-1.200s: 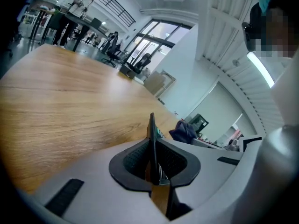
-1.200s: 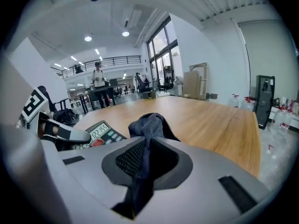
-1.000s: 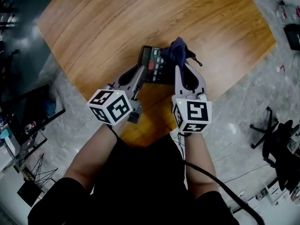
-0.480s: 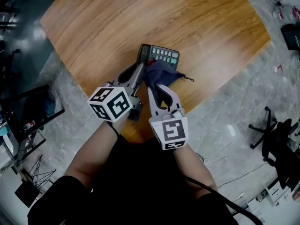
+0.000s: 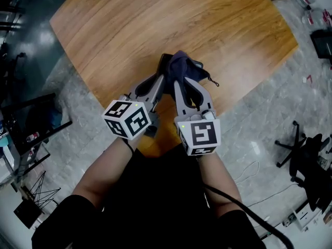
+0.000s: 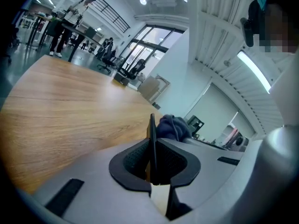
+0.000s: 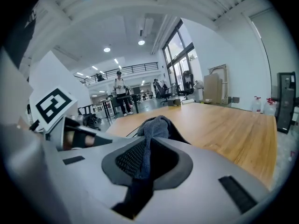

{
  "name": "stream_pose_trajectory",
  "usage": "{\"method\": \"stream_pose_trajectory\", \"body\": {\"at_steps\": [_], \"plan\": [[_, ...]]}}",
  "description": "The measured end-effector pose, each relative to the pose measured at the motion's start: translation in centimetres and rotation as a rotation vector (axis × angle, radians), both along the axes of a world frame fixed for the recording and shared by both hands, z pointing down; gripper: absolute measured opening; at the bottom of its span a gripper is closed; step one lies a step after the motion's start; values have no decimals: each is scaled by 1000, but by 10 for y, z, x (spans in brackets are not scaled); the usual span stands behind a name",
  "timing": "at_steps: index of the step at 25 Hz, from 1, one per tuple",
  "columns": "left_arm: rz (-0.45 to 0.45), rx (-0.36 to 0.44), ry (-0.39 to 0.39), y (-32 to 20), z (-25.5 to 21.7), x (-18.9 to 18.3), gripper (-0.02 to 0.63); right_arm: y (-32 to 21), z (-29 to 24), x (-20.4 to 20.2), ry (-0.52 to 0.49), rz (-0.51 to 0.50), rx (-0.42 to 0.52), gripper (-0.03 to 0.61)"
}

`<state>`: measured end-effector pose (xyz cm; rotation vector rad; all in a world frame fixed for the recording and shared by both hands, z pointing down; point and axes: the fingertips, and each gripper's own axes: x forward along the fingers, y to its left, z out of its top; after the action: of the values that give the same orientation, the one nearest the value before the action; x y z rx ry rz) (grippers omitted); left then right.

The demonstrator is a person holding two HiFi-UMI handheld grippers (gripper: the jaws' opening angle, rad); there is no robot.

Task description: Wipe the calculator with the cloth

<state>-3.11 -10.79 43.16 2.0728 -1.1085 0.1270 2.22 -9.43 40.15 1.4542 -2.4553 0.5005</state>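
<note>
My left gripper [image 5: 163,80] is shut on the black calculator [image 5: 165,61], which is raised off the wooden table [image 5: 155,19] and stands on edge. In the left gripper view it is a thin dark plate [image 6: 152,141] clamped between the pads. My right gripper [image 5: 181,80], close beside the left, is shut on the dark blue cloth [image 5: 184,66]. The cloth lies over the calculator and hides its keys. It bunches up above the right jaws [image 7: 154,125] and shows just behind the calculator's edge [image 6: 173,126].
Both grippers hang over the table's near edge [image 5: 155,134], with grey stone floor below. A black office chair [image 5: 306,154] stands at the right, a white cable [image 5: 249,170] lies on the floor, and dark equipment [image 5: 31,123] sits at the left. People stand far off [image 7: 120,94].
The calculator has come up off the table from lying flat with keys showing to standing on edge. The cloth swept across it and now covers it. Both grippers rose and drew together.
</note>
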Motion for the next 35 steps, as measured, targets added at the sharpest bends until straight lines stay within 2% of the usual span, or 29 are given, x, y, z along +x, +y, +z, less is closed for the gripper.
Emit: {"method": "stream_pose_trajectory", "body": {"at_steps": [4, 7, 11, 17, 21, 35], "plan": [[25, -2, -1, 11, 0, 3, 49, -30, -8, 20, 16, 71, 28, 43], [25, -3, 7, 13, 0, 2, 49, -37, -6, 20, 22, 74, 20, 43], [9, 0, 18, 6, -2, -3, 49, -13, 2, -4, 22, 10, -3, 43], [-42, -5, 23, -4, 0, -16, 49, 50, 16, -45, -2, -103, -54, 43], [-48, -4, 20, -6, -1, -21, 49, 67, 24, -51, -2, -128, -80, 43], [-36, 13, 43, 13, -13, -25, 49, 13, 23, 35, 75, 116, -36, 43]]}}
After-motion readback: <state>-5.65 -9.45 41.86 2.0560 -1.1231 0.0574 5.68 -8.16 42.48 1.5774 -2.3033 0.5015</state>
